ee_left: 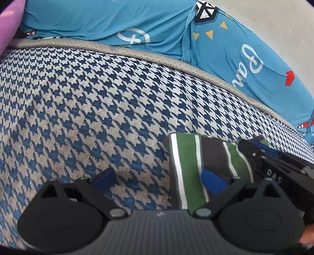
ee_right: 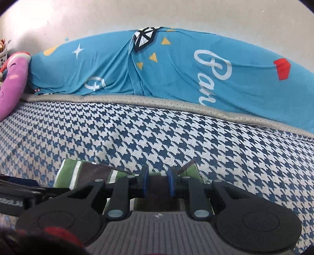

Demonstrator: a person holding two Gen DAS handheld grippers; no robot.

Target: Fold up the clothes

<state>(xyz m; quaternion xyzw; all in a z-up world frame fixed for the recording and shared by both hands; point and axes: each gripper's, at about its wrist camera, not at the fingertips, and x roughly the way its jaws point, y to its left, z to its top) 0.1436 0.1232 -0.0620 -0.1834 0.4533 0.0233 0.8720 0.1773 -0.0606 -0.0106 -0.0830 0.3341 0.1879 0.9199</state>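
— What sat closest to the lens?

— The left gripper, its blue-padded fingers spread wide and holding nothing. One pad hovered over the houndstooth cover, the other over the striped garment.

— And the garment itself?

— A folded piece, green and brown with thin white lines, lying flat on the houndstooth cover. In the left wrist view its stripes ran away from the camera toward the grey trim, and its long axis seemed to follow them, though the near end was hidden behind the gripper.

— The other tool?

— The right gripper sat directly over the striped garment, on the side farther from the pink pillow. Its fingers stood fairly close together with brown cloth showing in the gap. I could not tell whether they pinched the fabric or only rested above it.

— Beyond the cover?

— A blue printed sheet with white script, lying past the grey trim against the pale wall.
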